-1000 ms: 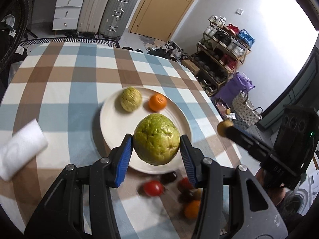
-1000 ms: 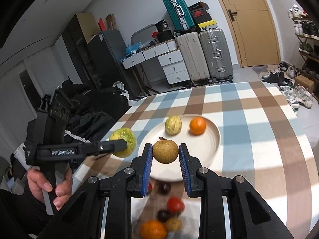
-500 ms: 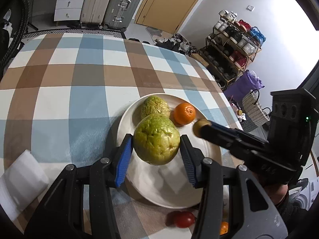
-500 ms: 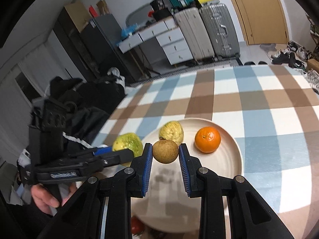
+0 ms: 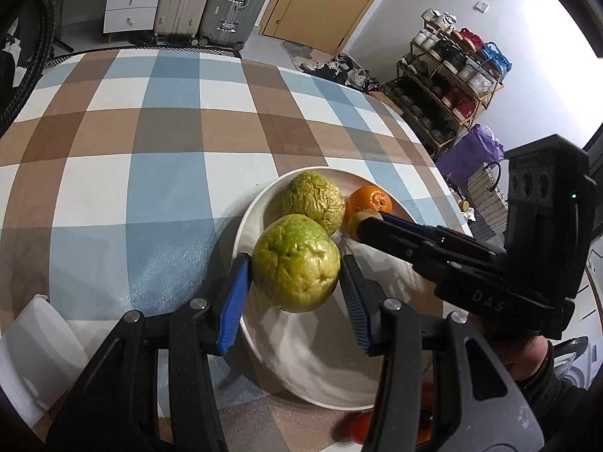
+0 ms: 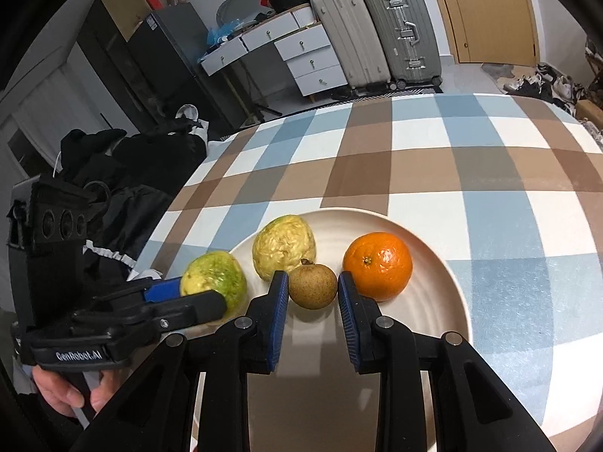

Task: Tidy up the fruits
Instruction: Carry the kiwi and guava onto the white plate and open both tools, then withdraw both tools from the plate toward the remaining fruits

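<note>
We carry two fruits over round cream plate [image 6: 448, 271]: left gripper [image 5: 296, 282] pinching big wrinkled green fruit [image 5: 296, 265], right gripper [image 6: 312, 293] pinching small brown round fruit [image 6: 312, 286]. Risks: grippers collide; released fruit knocks orange tangerine [image 6: 378, 264], rolls off plate.

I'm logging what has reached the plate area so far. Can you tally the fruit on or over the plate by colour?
Green or yellow-green, wrinkled: 2, one held in the left gripper over the plate, one lying on it
Orange: 1, on the plate
Brown: 1, small, held in the right gripper
Total: 4

A few more small fruits lie blurred beside the plate, uncounted.
</note>
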{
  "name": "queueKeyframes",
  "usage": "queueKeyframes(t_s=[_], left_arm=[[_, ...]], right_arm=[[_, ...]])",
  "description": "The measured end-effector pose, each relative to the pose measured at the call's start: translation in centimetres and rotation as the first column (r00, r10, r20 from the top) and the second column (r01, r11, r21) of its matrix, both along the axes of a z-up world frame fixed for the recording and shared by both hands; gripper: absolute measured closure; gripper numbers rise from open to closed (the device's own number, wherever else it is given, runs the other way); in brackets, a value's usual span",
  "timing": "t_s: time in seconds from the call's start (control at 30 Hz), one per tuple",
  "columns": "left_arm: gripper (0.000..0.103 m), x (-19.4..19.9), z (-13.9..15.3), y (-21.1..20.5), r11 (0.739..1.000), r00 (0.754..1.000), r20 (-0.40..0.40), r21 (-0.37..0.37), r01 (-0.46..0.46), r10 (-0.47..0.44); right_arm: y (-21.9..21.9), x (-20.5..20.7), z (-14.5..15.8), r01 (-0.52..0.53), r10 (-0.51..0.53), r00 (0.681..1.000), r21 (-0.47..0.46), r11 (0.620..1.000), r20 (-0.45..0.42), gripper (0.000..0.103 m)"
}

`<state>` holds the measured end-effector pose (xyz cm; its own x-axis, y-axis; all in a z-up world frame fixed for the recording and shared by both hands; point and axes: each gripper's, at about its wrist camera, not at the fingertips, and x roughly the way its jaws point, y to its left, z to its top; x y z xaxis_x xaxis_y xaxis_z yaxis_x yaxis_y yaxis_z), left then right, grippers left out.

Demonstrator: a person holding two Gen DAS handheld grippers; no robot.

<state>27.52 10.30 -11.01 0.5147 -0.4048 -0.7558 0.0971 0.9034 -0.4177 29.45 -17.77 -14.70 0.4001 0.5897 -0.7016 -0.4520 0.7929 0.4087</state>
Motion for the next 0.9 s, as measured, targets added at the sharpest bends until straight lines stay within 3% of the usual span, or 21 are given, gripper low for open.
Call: queueKeyframes(t_s=[0.33, 0.47, 0.6, 0.73, 0.8, 0.9], left_arm=[[0.057, 0.3, 0.1, -0.1, 1.0, 1.0, -0.003, -0.009, -0.022, 0.022], [0.057, 0.2, 0.7, -0.3, 0.999, 0.999, -0.005, 0.031, -0.045, 0.045], [0.055, -0.7, 1.6, -0.3, 0.997, 0.998, 0.004, 0.049, -0.062, 0.062], [0.036, -2.4, 3.0, -0.9, 0.991, 0.996, 0.038, 0.106, -0.08, 0.076], [0.035, -3.7, 4.0, -1.2, 0.982, 0.993, 0.061, 0.153, -0.11, 0.102], [0.034, -5.3, 5.2, -1.7, 0.976, 0.99, 0.088, 0.177, -0.128, 0.114]], right_arm=[[1.1, 0.1, -0.1, -0.02, 0.02, 1.0, -0.061, 0.998, 0.004, 0.075], [1.3, 0.1, 0.1, -0.019, 0.019, 1.0, -0.059, 0.998, 0.003, 0.073], [0.8, -0.6, 1.1, -0.015, 0.016, 0.999, -0.04, 0.999, 0.032, 0.06], [-0.9, -2.4, 3.3, 0.007, -0.008, 0.996, 0.008, 1.0, 0.092, 0.053], [-1.8, -3.4, 4.3, 0.02, -0.023, 0.993, 0.029, 0.999, 0.115, 0.051], [-3.5, -5.2, 6.0, 0.049, -0.057, 0.986, 0.056, 0.997, 0.155, 0.033]])
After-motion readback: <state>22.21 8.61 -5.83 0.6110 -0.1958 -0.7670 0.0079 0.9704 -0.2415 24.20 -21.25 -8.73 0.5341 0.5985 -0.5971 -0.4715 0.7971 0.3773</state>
